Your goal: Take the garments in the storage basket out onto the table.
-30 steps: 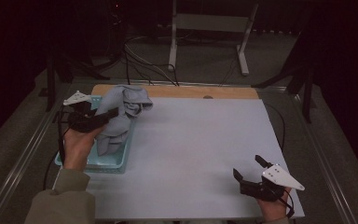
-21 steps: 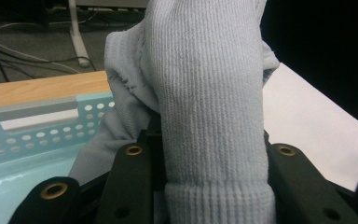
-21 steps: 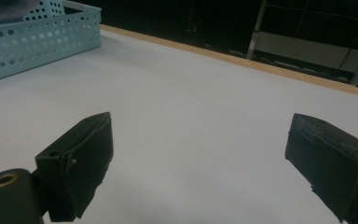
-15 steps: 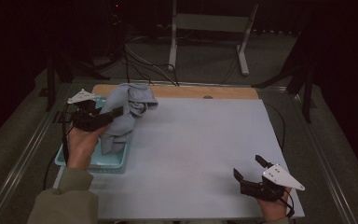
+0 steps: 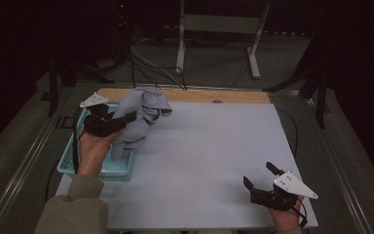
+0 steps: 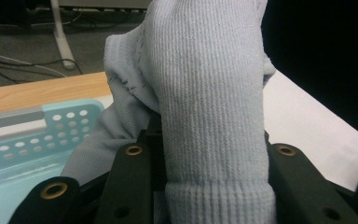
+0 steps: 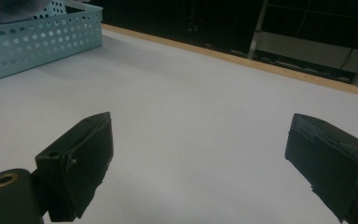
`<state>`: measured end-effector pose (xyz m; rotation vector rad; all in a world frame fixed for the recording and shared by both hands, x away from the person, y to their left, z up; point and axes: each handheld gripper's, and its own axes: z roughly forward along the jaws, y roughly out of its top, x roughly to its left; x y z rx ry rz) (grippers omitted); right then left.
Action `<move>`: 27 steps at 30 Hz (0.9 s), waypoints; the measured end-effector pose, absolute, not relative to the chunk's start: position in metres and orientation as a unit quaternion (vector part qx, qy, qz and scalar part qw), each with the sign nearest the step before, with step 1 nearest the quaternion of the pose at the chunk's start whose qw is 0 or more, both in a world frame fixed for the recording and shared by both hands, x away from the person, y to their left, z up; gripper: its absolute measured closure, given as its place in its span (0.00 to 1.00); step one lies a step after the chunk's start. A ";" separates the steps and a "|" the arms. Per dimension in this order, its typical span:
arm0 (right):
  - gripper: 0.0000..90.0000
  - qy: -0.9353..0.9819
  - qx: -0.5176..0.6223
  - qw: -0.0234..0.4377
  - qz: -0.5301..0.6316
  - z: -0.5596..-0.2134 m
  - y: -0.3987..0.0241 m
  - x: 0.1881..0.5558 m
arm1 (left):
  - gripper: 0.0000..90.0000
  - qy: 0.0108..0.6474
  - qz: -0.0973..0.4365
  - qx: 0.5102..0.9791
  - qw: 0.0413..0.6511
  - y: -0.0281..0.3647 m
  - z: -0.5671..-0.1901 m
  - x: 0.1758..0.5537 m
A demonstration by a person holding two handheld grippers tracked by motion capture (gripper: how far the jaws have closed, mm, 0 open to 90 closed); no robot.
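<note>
Nearest, at about five o'clock on the white surface (image 5: 214, 161), the right gripper (image 5: 265, 183) rests low with its fingers (image 7: 81, 163) wide apart and nothing between them, pointing toward eleven o'clock across bare tabletop. Farther off, at nine to ten o'clock, the left gripper (image 5: 119, 122) has its fingers clamped on a pale blue ribbed knit garment (image 5: 139, 117), which looks like a sweater. The cloth is lifted above the teal perforated basket (image 5: 70, 163); its upper bulk bunches past the fingertips toward one o'clock, and a lower fold hangs toward six o'clock into the basket. In the left gripper view, a ribbed cuffed part (image 6: 214, 140) runs straight along the fingers. So the garment lies in the left hand's hold, its long axis roughly vertical, well apart from the right gripper. Judging by this, the left hand would carry it toward three o'clock onto the open surface.
</note>
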<state>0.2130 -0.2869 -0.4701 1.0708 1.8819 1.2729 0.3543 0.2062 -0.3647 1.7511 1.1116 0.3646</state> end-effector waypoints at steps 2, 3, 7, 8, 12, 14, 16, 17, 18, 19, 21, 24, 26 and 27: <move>0.08 0.712 0.406 0.309 0.482 -0.470 -0.287 0.213 | 0.74 0.456 0.148 0.725 0.494 0.201 -0.366 0.356; 0.08 0.712 0.406 0.310 0.482 -0.470 -0.287 0.213 | 0.74 0.455 0.147 0.726 0.494 0.200 -0.366 0.356; 0.08 0.712 0.405 0.309 0.483 -0.470 -0.287 0.213 | 0.74 0.453 0.143 0.726 0.497 0.194 -0.367 0.357; 0.08 0.712 0.405 0.309 0.483 -0.470 -0.287 0.213 | 0.74 0.453 0.143 0.726 0.497 0.194 -0.367 0.357; 0.08 0.712 0.406 0.309 0.483 -0.470 -0.287 0.213 | 0.74 0.448 0.138 0.726 0.503 0.189 -0.368 0.359; 0.08 0.712 0.405 0.310 0.482 -0.470 -0.287 0.213 | 0.74 0.446 0.134 0.726 0.506 0.184 -0.369 0.359; 0.08 0.712 0.405 0.310 0.482 -0.470 -0.287 0.213 | 0.74 0.445 0.132 0.726 0.507 0.181 -0.370 0.360; 0.08 0.712 0.405 0.309 0.483 -0.470 -0.287 0.213 | 0.74 0.445 0.132 0.726 0.507 0.181 -0.370 0.360; 0.08 0.712 0.405 0.309 0.483 -0.470 -0.287 0.213 | 0.74 0.446 0.131 0.726 0.507 0.179 -0.370 0.360; 0.08 0.712 0.405 0.309 0.483 -0.470 -0.287 0.213 | 0.74 0.444 0.130 0.727 0.507 0.178 -0.371 0.361; 0.08 0.712 0.405 0.309 0.483 -0.470 -0.287 0.213 | 0.74 0.444 0.128 0.727 0.508 0.176 -0.371 0.361; 0.08 0.712 0.405 0.309 0.483 -0.470 -0.287 0.213 | 0.74 0.441 0.123 0.727 0.512 0.169 -0.373 0.363; 0.08 0.712 0.405 0.309 0.483 -0.470 -0.287 0.213 | 0.74 0.440 0.121 0.727 0.513 0.167 -0.374 0.363; 0.08 0.712 0.405 0.309 0.483 -0.470 -0.287 0.213 | 0.74 0.440 0.119 0.727 0.513 0.165 -0.374 0.364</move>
